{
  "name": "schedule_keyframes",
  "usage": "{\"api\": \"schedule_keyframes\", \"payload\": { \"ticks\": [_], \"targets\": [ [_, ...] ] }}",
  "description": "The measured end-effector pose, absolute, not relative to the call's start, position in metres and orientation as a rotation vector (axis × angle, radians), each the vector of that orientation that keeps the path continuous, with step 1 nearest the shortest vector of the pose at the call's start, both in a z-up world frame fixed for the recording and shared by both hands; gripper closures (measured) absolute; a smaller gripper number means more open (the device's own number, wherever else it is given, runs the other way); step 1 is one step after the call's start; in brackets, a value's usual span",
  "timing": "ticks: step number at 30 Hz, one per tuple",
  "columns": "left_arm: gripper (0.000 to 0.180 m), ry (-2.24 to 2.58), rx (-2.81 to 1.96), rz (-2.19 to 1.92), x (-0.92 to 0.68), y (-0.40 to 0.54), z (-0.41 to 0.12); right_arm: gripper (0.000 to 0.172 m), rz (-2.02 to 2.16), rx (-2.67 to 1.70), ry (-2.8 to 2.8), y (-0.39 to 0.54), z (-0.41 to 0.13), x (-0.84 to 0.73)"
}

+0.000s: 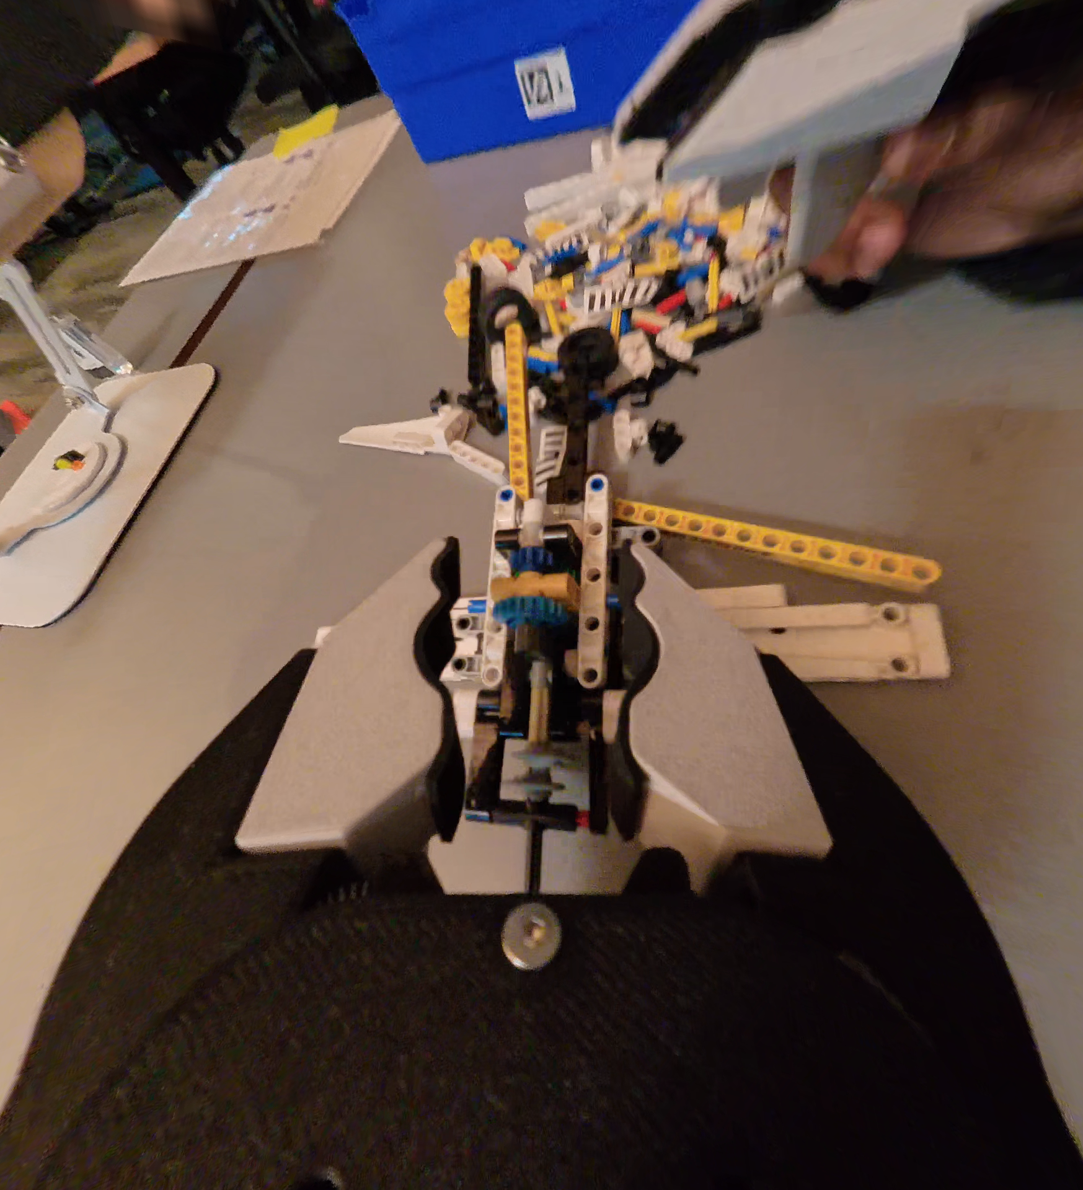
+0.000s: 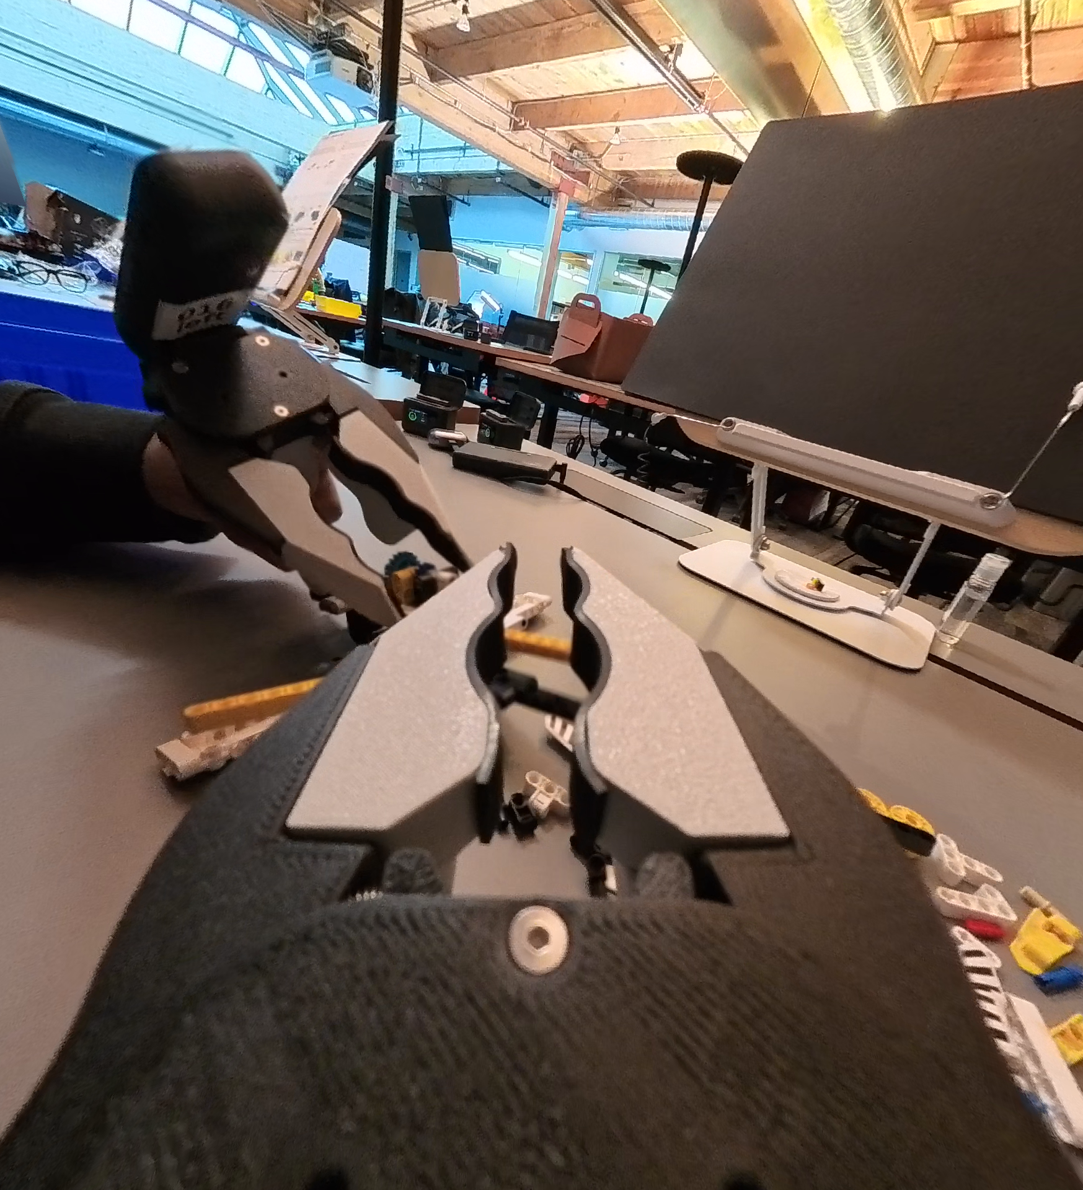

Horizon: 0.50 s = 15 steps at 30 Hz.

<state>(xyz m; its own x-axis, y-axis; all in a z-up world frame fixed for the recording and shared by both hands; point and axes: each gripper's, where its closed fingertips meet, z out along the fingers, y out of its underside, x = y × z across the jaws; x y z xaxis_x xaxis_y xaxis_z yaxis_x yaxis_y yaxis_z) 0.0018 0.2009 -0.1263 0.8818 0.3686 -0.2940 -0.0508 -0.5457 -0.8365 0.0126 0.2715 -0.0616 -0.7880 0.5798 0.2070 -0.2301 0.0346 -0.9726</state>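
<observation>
Your left gripper point(image 1: 542, 566) sits at the centre of the left wrist view, clamped on a geared brick assembly point(image 1: 545, 612) of white beams, blue gears and a tan piece; the right pad presses its white beam, while on the left a dark gap shows near the tip, so contact there is hard to judge. Ahead of the assembly, toward the upper middle of the frame, a heap of loose bricks point(image 1: 641, 283) lies on the grey table point(image 1: 236, 676). One yellow beam point(image 1: 777, 538) stretches to the right of centre, with a white plate part point(image 1: 848, 637) just below it. A white wing-shaped piece point(image 1: 416, 438) lies left of centre. At the upper right your right gripper point(image 1: 751, 109) shows blurred above the heap, with your hand point(image 1: 976, 180) behind it. A blue bin point(image 1: 480, 71) stands at the top, and a white lamp base point(image 1: 75, 489) at the left edge.

In the right wrist view, your right gripper point(image 2: 537, 560) fills the lower centre, its fingers a little apart with nothing between the pads. Small black and white bricks point(image 2: 535, 795) lie on the table beneath them. At the left of the frame the left gripper point(image 2: 423, 579) angles down, holding the geared assembly point(image 2: 406, 579). Loose yellow, white and blue bricks point(image 2: 1002, 927) scatter at the lower right, and the white lamp point(image 2: 848, 476) stands at the right
</observation>
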Motion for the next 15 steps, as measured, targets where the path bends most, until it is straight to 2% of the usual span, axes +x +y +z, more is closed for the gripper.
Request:
{"api": "schedule_keyframes", "payload": {
  "ticks": [5, 10, 15],
  "targets": [
    [0.116, -0.363, -1.915, 0.302, 0.008, 0.189, -0.102, 0.160, 1.774, -0.358, -1.733, 0.276, -0.062, 0.007],
    [0.104, -0.466, -1.963, 0.185, 0.005, 0.175, -0.128, 0.157, 1.943, -0.428, -1.814, 0.272, -0.043, -0.001],
    [0.098, -0.506, -2.056, 0.125, 0.007, 0.177, -0.148, 0.135, 1.944, -0.466, -2.250, 0.237, -0.051, -0.017]
  ]
}}
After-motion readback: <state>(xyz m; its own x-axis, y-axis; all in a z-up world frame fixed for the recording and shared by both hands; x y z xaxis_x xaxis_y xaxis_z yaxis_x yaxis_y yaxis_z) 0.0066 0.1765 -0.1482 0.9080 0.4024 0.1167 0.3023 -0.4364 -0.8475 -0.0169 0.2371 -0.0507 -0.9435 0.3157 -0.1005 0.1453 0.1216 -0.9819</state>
